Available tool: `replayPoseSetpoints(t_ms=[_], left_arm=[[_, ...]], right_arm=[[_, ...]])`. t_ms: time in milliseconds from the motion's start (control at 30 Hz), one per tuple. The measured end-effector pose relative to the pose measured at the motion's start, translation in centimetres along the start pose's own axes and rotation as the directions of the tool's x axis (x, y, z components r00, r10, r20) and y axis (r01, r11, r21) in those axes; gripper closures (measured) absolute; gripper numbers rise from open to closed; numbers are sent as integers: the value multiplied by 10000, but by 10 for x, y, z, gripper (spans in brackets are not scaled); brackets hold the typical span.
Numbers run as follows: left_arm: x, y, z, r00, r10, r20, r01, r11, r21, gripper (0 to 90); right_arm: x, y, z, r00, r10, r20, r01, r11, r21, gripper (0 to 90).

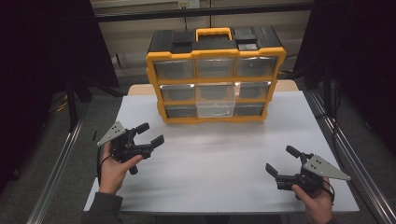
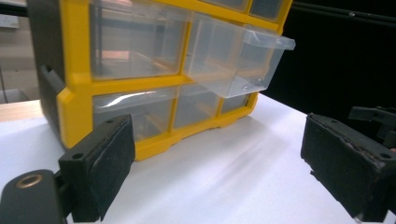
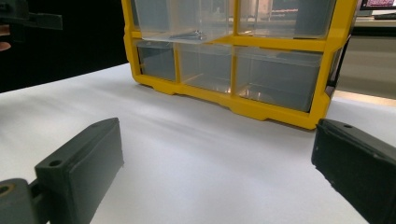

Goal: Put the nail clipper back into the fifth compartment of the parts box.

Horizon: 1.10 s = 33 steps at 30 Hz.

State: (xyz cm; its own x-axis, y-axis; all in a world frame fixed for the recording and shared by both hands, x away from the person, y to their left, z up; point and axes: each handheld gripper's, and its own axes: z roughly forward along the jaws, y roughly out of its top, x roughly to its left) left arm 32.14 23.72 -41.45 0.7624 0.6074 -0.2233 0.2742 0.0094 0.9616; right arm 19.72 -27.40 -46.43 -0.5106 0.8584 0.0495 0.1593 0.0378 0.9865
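A yellow and black drawer organizer [image 1: 215,74] stands upright at the far middle of the white table [image 1: 219,163], with clear drawers in three rows. Its middle drawer [image 1: 215,95] is pulled out toward me; the same drawer [image 2: 236,60] juts out in the left gripper view, and the organizer [image 3: 233,51] fills the top of the right gripper view. My left gripper [image 1: 150,134] is held open at the table's left, short of the organizer, with nothing between its jaws. My right gripper [image 1: 282,161] is open near the front right, also holding nothing.
Metal frame rails [image 1: 60,158] run along both sides of the table. Dark curtains [image 1: 42,56] hang left and right. The organizer has an orange carry handle [image 1: 213,32] on top. Bare white table lies between the two grippers.
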Motion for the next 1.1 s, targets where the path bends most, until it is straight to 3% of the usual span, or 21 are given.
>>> replayPoseSetpoints(t_ms=[167, 233, 300, 367, 400, 467, 500, 567, 600, 633, 667, 700, 733, 767, 833, 867, 933, 967, 1033, 1100], left_arm=[[3, -7, -7, 9999, 18, -121, -17, 10000, 89, 101], [3, -10, -9, 9993, 43, -381, -39, 9999, 94, 99], [6, -11, -13, 9999, 14, -109, -10, 9995, 315, 98], [5, -15, -14, 9989, -29, -470, 32, 10000, 75, 96], [7, -15, -17, 9998, 96, -172, -90, 9994, 321, 96], [9, -16, -20, 9997, 183, -164, -174, 9983, 549, 96], [8, -18, -20, 9997, -10, -253, 20, 9993, 381, 96], [9, -20, -22, 9994, 17, -336, -6, 9995, 322, 93], [8, -22, -21, 9989, -160, -430, 162, 9999, 37, 93], [8, -23, -22, 9974, 24, -721, -16, 9999, 109, 93], [9, -24, -24, 9991, 9, -417, -3, 9999, 150, 93], [8, -25, -23, 9971, -130, -751, 131, 9999, 3, 92], [9, -25, -25, 9973, -17, -740, 25, 9999, 111, 92], [8, -27, -25, 9966, -155, -812, 154, 9999, -19, 92], [10, -28, -27, 9983, -139, -561, 145, 9998, 117, 91], [9, -30, -27, 9961, -216, -858, 220, 9998, 37, 90], [10, -32, -29, 9959, -129, -896, 142, 9998, 143, 90], [11, -33, -30, 9981, -117, -608, 131, 9997, 222, 90], [11, -34, -32, 9982, -79, -588, 95, 9996, 260, 90], [10, -37, -32, 9951, -129, -981, 144, 9998, 143, 89]], right_arm=[[0, 0, 0, 10000, 4, 7, -4, 10000, 8, 15], [0, 0, 0, 10000, -1, 2, 1, 10000, 4, 15], [0, 0, 0, 10000, 6, -16, -6, 10000, 35, 15], [0, 0, 0, 10000, -5, -10, 5, 10000, 30, 14], [0, 0, 0, 10000, -4, -8, 4, 10000, 32, 15], [0, 0, 0, 10000, -5, -14, 5, 10000, 30, 15], [0, 0, 0, 10000, 14, 17, -14, 10000, 16, 15], [0, 0, 0, 10000, 25, 24, -25, 10000, 17, 14], [1, 0, 0, 10000, 34, 38, -34, 10000, 26, 15], [1, 0, 0, 10000, 24, 22, -24, 10000, 25, 15], [1, 0, 0, 10000, 30, 38, -30, 10000, 26, 15], [1, 0, 0, 10000, 24, 25, -24, 10000, 24, 15], [1, 0, 0, 10000, 27, 41, -27, 10000, 27, 15], [1, 0, 0, 10000, 30, 41, -31, 10000, 31, 15], [1, 0, 0, 10000, 26, 38, -26, 10000, 26, 15], [1, 0, 0, 10000, 23, 28, -23, 10000, 24, 15], [1, 0, 0, 10000, 17, 32, -18, 10000, 15, 15], [1, 0, 0, 10000, 26, 43, -26, 10000, 25, 15], [1, 0, 0, 10000, 20, 23, -21, 10000, 32, 15], [1, 0, 0, 10000, 12, 24, -12, 10000, 28, 15]])
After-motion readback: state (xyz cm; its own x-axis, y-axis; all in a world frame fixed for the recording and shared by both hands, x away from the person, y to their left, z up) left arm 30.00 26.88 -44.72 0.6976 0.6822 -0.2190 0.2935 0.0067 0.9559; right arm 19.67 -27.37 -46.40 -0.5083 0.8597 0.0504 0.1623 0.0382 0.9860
